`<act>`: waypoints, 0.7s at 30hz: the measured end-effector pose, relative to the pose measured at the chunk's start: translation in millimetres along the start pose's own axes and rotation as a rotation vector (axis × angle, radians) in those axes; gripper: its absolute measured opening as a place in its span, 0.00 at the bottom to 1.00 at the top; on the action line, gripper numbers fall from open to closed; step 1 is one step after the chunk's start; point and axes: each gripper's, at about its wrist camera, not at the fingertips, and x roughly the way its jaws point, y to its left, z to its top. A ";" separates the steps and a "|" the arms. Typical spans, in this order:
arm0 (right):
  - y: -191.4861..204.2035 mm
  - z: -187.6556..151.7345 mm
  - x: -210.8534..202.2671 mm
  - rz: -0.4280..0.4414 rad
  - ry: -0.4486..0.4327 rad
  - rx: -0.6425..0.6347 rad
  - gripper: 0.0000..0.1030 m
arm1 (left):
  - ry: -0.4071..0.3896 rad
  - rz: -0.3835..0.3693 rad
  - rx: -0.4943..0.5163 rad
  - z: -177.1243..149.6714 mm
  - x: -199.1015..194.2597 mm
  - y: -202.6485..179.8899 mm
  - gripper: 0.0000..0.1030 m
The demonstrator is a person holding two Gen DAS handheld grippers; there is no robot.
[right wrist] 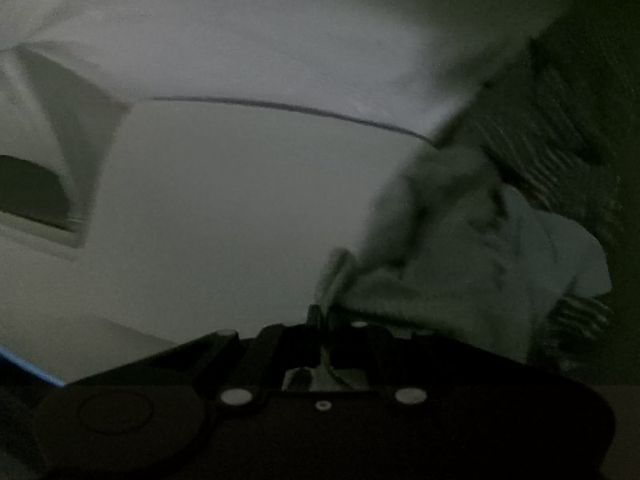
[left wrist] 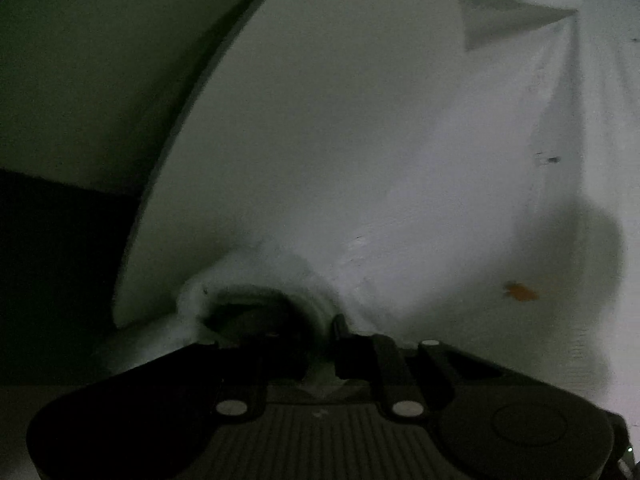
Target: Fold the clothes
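Note:
The views are dim. In the left wrist view a white garment (left wrist: 460, 220) with a small orange mark (left wrist: 520, 292) fills the right side. Its ribbed edge (left wrist: 248, 276) bunches over my left gripper (left wrist: 316, 328), which is shut on it; the left finger is hidden by cloth. In the right wrist view a pale, crumpled part of the garment (right wrist: 460, 260) rises to the right from my right gripper (right wrist: 320, 312), whose jaws are pinched together on its edge. More folded white cloth (right wrist: 60, 100) hangs at the far left.
A white tabletop (left wrist: 280, 100) with a curved dark edge lies under the garment, with dark space to its left. In the right wrist view the tabletop (right wrist: 240, 200) ends at a thin dark line, and blurred dark striped fabric (right wrist: 560, 128) sits at the right.

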 end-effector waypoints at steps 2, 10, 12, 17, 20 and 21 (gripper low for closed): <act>18.1 0.3 -26.9 0.080 -0.045 -0.012 0.03 | -0.019 -0.038 0.016 3.8 -17.2 -16.7 0.14; 91.4 -3.2 -192.6 0.282 -0.334 -0.102 0.03 | -0.073 -0.219 0.083 -2.7 -100.5 -90.8 0.13; 99.1 -7.4 -243.0 0.305 -0.419 -0.108 0.03 | -0.100 -0.277 0.094 -6.9 -125.8 -110.5 0.13; 115.0 -34.3 -379.5 0.402 -0.628 -0.103 0.03 | -0.130 -0.430 0.106 -16.9 -173.4 -164.8 0.13; 135.2 -55.0 -456.6 0.427 -0.758 -0.177 0.03 | -0.110 -0.523 0.092 -30.4 -188.7 -193.6 0.13; 142.5 -61.9 -481.8 0.433 -0.799 -0.205 0.03 | -0.100 -0.556 0.079 -34.1 -188.4 -203.9 0.13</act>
